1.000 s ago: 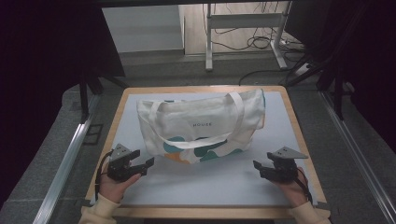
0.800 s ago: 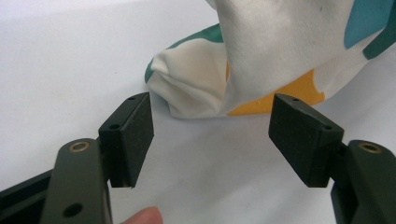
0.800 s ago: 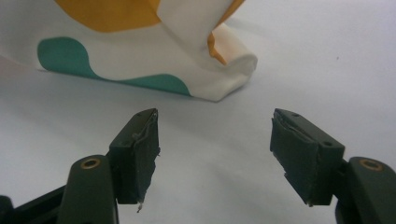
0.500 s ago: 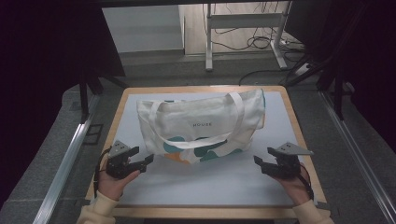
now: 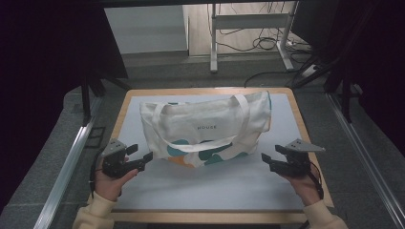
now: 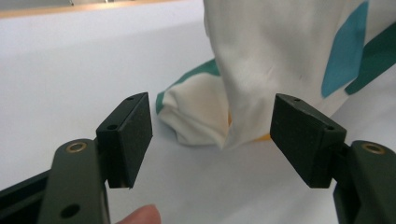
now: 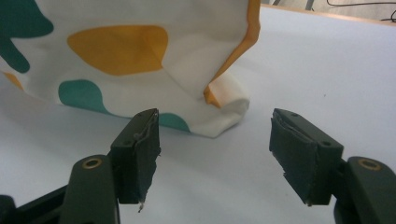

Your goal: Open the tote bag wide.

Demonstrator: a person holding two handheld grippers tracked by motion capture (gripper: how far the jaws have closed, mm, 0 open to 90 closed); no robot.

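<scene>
Item: cloth tote bag [image 5: 205, 126], cream with teal and orange patches, one long strap looped across its front. We find it lying flat at the middle of the table [image 5: 205, 191], its printed bottom edge toward us and its mouth toward the far side.

Left gripper [image 5: 141, 158]: fingers spread wide, gripping nothing. Over the last second we have brought it slightly inward, so its tips now sit just beside the bag's near left corner [image 6: 201, 123]. In the left gripper view that folded corner lies between the two fingers [image 6: 133, 135] but a little ahead of them, not yet touched.

Right gripper [image 5: 271, 155]: fingers likewise parted and empty. It has barely shifted in the same interval and rests near the bag's right bottom corner [image 7: 224, 109], which in the right gripper view lies ahead of the gap, apart from both fingers.

Meaning for the work, as we judge it: both grippers are lined up on the two bottom corners; closing in and pinching them appears to be the step in hand.

Surroundings: wooden table border [image 5: 122, 112], a metal rail [image 5: 67, 164] to the left, a frame with cables [image 5: 253, 40] on the floor beyond.

Obstructions: none between fingers and corners. The limp, doubled cloth may slip or bunch.
</scene>
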